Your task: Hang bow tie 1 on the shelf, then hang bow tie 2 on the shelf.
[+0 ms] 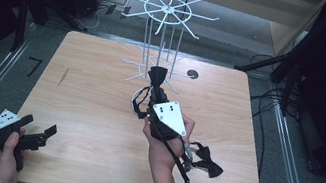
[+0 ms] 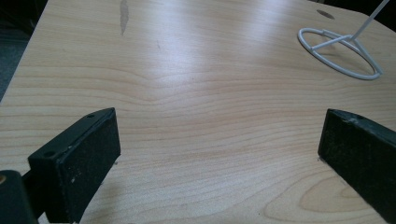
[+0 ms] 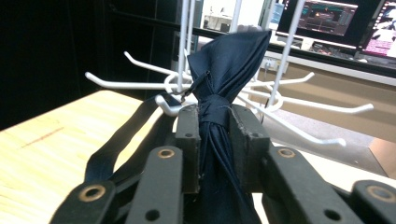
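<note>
High view: right gripper (image 1: 156, 77) sits at frame centre, pointing toward the top of the frame, just below the white wire rack (image 1: 168, 8). Its jaws are pinched on a dark bow tie (image 1: 157, 74), gripped at the knot; one wing of the tie sticks out beyond the jaw tips, close against the rack's lower hooks. Whether the cloth touches a hook, cannot tell. A thin strap loops out on the left side of the gripper.

Right gripper view: bow tie (image 3: 219, 88) stands upright at frame centre, knot squeezed between the two black jaws, which are nearly together with only the cloth between them. Navy fabric fans out above the knot. Strap hangs down at lower left. White hooks of the rack (image 3: 289, 100) spread behind and to both sides of the tie.

High view, lower right: a second bow tie (image 1: 205, 157) lies flat on the wooden table (image 1: 87, 108), just right of the person's right forearm.

High view, lower left: left gripper (image 1: 39, 133) held low near the table edge, jaws spread wide, nothing between them. Left gripper view confirms: bare wood between the jaws, the rack's ring base (image 2: 338, 53) at upper right.
</note>
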Tool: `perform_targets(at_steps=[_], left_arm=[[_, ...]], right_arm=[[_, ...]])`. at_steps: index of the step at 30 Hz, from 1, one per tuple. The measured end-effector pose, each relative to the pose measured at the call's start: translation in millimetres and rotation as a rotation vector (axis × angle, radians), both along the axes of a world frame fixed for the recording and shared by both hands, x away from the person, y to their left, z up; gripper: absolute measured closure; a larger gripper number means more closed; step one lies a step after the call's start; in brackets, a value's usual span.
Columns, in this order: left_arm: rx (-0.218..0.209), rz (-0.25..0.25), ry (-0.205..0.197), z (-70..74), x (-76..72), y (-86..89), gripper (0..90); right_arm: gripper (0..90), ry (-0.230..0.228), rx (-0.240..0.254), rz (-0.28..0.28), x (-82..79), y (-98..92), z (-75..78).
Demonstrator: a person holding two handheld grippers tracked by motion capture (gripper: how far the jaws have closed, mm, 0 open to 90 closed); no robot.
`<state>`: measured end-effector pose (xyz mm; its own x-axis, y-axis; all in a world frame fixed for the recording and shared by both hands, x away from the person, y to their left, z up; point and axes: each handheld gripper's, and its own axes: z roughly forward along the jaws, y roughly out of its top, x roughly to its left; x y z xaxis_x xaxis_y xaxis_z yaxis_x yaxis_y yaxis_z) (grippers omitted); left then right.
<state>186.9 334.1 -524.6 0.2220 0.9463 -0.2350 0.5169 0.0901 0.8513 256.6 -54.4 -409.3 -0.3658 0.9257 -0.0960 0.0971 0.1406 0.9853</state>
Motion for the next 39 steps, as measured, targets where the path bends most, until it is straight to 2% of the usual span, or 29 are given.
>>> perform_targets(at_steps=[1, 4, 6, 9, 14, 18, 20, 29, 30, 39], left_arm=[[0.000, 0.000, 0.000, 0.0, 0.0, 0.0, 0.0], [0.000, 0.000, 0.001, 0.1, 0.1, 0.0, 0.0], [0.001, -0.001, 0.002, 0.2, 0.3, 0.1, 0.0], [0.002, -0.001, -0.002, 0.0, 0.1, 0.0, 0.0], [0.005, -0.001, 0.000, 0.1, 0.1, -0.3, 0.0], [0.003, -0.002, 0.001, 0.0, 0.2, -0.3, 0.0], [0.004, -0.002, 0.001, 0.0, 0.2, -0.2, 0.0], [0.006, 0.000, 0.001, 0.1, 0.0, -0.6, 0.0], [0.008, 0.000, 0.001, 0.1, 0.1, -0.5, 0.0], [0.007, -0.001, 0.003, 0.2, 0.0, -0.6, 0.0]], right_arm=[[72.6, -0.001, -0.002, -0.003, 0.0, -0.2, -1.2], [56.9, -0.025, 0.002, -0.001, -3.0, -2.6, -3.9], [48.5, -0.027, 0.011, 0.029, -5.3, -6.3, -4.6], [43.4, -0.006, 0.005, 0.068, -7.1, -8.2, -6.0], [40.6, -0.002, -0.015, 0.106, -14.8, -11.8, -8.5], [40.0, 0.018, -0.027, 0.145, -21.1, -18.5, -14.2], [40.0, 0.021, -0.034, 0.149, -22.4, -20.7, -15.8], [41.1, 0.049, -0.029, 0.111, -28.3, -51.8, -30.5], [41.4, 0.059, -0.028, 0.097, -28.8, -60.6, -33.4], [42.4, 0.095, -0.018, 0.032, -29.1, -94.7, -45.8]])
